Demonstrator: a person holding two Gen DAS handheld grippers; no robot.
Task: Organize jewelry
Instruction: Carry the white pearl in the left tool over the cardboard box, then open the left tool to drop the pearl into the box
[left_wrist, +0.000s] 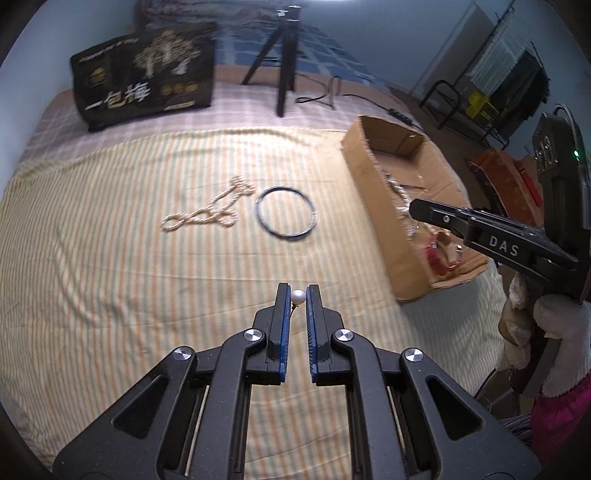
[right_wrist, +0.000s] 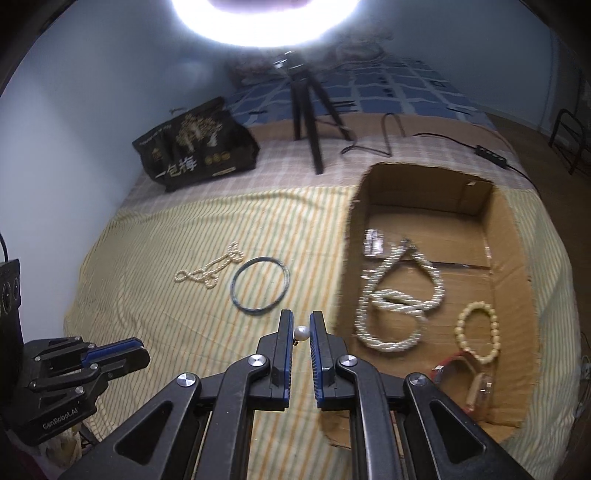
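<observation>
Left wrist view shows your left claw (left_wrist: 297, 295) clenched on a pearl earring (left_wrist: 297, 296), and your right claw (right_wrist: 300, 331) pinches what looks like its twin (right_wrist: 301, 333), both above the bed (left_wrist: 110, 240). You're mid-carry; next, move both over the cardboard box (right_wrist: 511, 236) and let go.
</observation>
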